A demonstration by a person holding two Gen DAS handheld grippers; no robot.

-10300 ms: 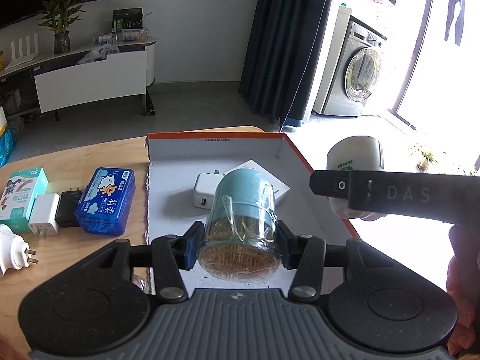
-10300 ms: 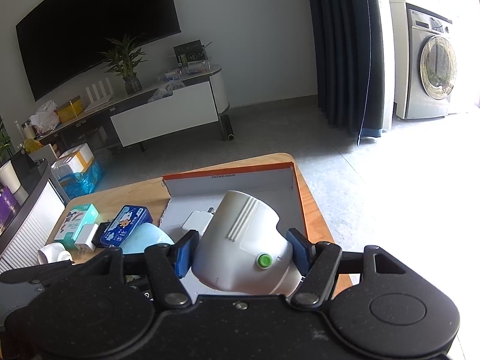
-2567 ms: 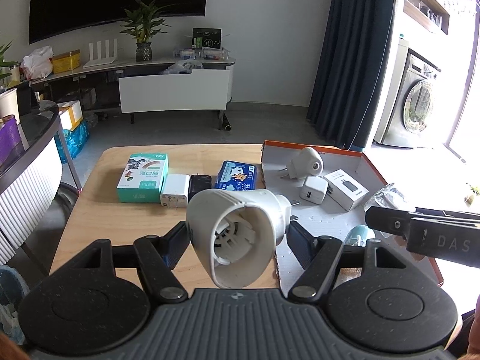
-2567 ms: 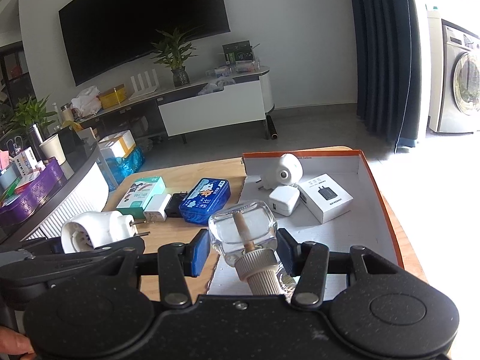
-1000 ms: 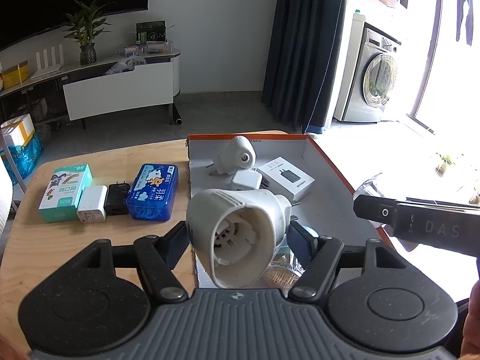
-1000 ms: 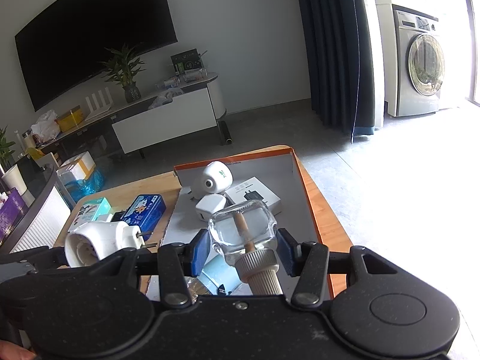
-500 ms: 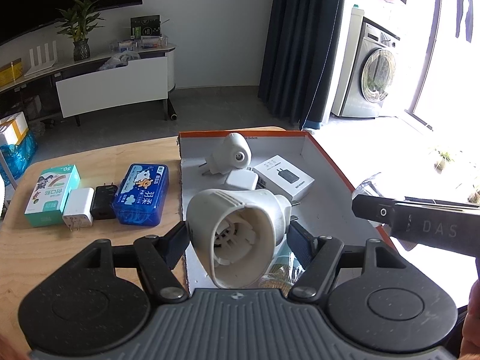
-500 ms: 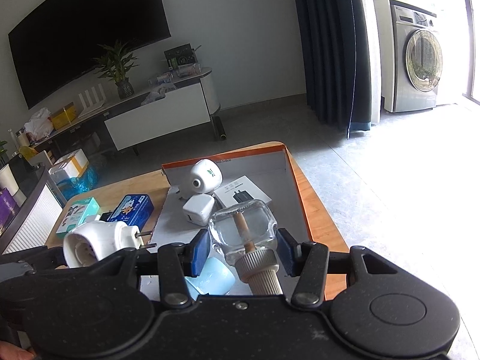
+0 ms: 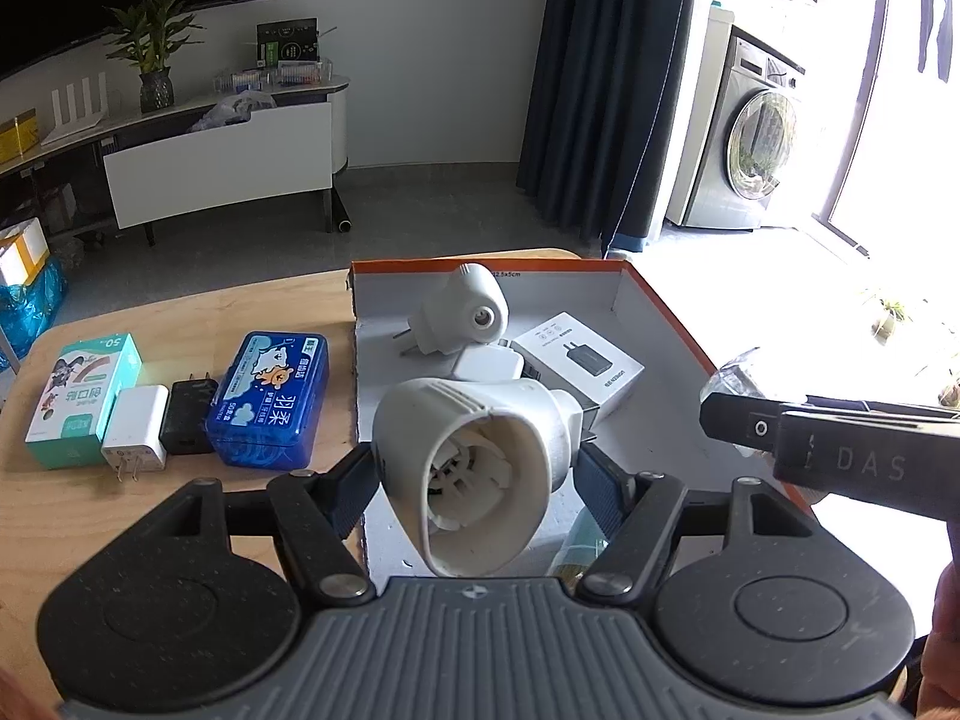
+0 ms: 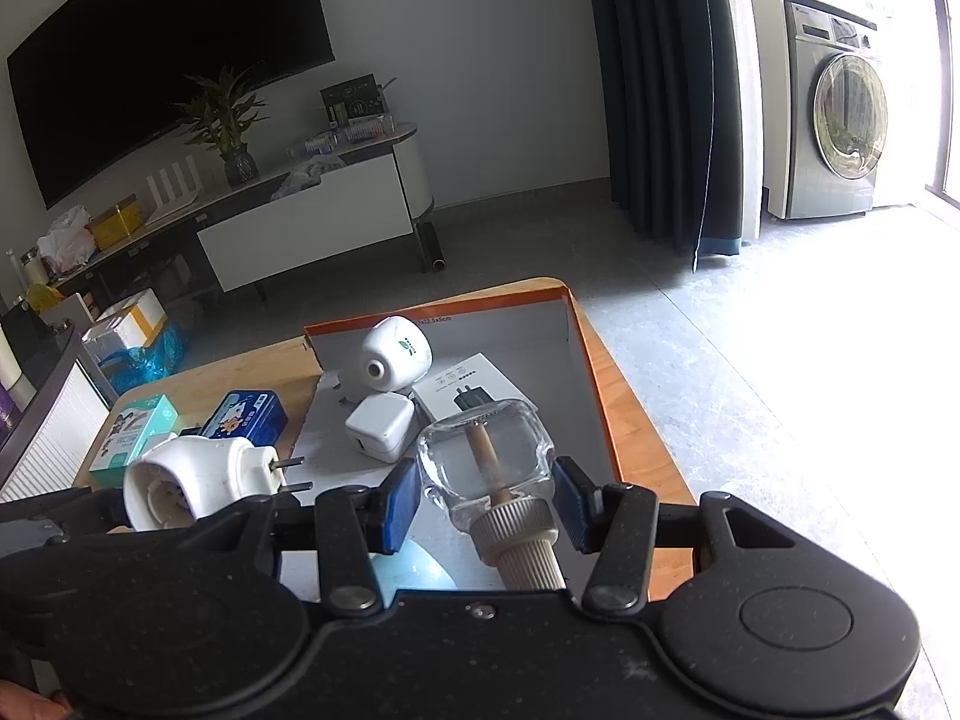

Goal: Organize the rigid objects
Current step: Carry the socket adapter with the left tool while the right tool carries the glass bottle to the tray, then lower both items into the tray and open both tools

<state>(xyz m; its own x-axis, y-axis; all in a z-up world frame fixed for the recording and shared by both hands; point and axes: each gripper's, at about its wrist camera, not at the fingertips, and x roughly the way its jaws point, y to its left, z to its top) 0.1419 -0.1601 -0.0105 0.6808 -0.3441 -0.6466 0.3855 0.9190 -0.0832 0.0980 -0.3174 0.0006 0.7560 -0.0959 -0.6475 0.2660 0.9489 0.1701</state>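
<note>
While both grippers hover over box (image 9: 660,300) | left gripper (image 9: 474,480) clamps white plug-in heater (image 9: 474,456) | right gripper (image 10: 483,501) clamps glass bottle (image 10: 486,456) | inside box: three items | left of box: four wait

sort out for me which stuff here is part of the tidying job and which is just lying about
Part of the job: white plug-in housing in left gripper; clear glass bottle in right gripper; orange-rimmed box; blue tin; teal carton.

Lying about: potted plant, washing machine, curtain.
</note>
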